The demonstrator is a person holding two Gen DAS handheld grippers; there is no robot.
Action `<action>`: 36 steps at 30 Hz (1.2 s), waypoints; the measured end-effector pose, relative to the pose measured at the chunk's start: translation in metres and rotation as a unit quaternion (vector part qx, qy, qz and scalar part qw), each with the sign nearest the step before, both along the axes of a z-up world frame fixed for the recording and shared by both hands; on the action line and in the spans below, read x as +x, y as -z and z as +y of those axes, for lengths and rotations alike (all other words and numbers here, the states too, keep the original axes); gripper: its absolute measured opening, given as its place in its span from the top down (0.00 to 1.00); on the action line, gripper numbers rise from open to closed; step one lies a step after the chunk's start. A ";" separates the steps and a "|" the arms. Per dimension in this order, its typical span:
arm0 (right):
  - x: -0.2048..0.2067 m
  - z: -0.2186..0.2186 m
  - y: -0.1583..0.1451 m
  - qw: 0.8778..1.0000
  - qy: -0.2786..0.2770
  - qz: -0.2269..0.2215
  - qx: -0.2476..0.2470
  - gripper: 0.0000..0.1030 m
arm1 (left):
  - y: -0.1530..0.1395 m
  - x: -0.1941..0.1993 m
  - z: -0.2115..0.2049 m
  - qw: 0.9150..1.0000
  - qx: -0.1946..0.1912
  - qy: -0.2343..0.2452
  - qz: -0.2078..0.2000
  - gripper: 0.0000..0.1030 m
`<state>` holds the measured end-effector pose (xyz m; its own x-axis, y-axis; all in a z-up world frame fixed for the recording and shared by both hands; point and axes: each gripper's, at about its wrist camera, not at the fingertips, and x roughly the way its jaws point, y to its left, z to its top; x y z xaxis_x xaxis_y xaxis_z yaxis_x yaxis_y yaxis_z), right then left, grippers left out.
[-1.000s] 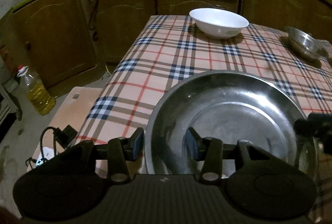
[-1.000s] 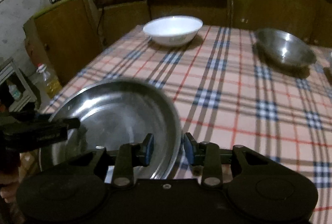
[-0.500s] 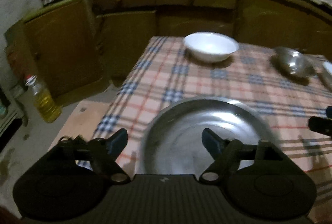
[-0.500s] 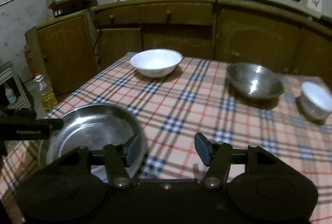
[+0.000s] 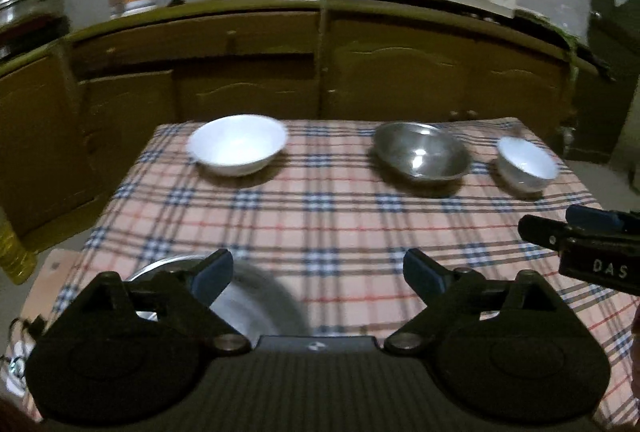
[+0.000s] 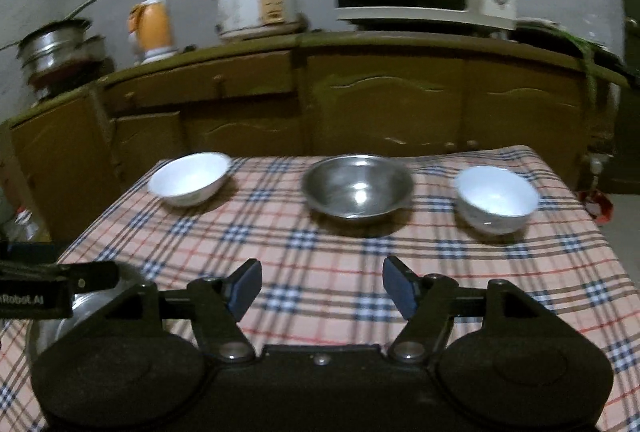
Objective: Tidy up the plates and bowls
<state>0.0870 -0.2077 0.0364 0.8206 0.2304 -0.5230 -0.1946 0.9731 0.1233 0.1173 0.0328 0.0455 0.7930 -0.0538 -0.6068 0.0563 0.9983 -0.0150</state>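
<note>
My left gripper is opening, jaws wide, nothing between them. My right gripper is opening too, and it is empty. The steel plate lies on the checked cloth at the near left corner, partly under my left jaw, touching neither gripper. Along the far edge stand three bowls, well apart: a wide white bowl at left, a steel bowl in the middle, a small white bowl at right.
</note>
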 end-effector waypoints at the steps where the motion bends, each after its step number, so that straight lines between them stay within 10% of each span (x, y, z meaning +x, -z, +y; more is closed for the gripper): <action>1: 0.003 -0.008 -0.001 1.000 0.007 0.001 0.003 0.22 | -0.001 0.003 -0.007 1.000 0.002 0.004 -0.001 0.08; 14: 0.054 -0.076 -0.002 0.998 0.047 0.007 0.033 0.22 | -0.001 0.062 -0.075 0.999 0.028 0.029 -0.006 0.07; 36: 0.202 -0.060 0.059 0.991 0.059 0.096 0.066 0.22 | 0.054 0.216 -0.087 0.999 0.007 0.004 0.042 0.08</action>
<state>0.2893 -0.2673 -0.0222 0.7339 0.2158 -0.6441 -0.0407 0.9605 0.2754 0.3332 -0.0544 -0.0082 0.7384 -0.0519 -0.6724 0.0641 0.9979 -0.0066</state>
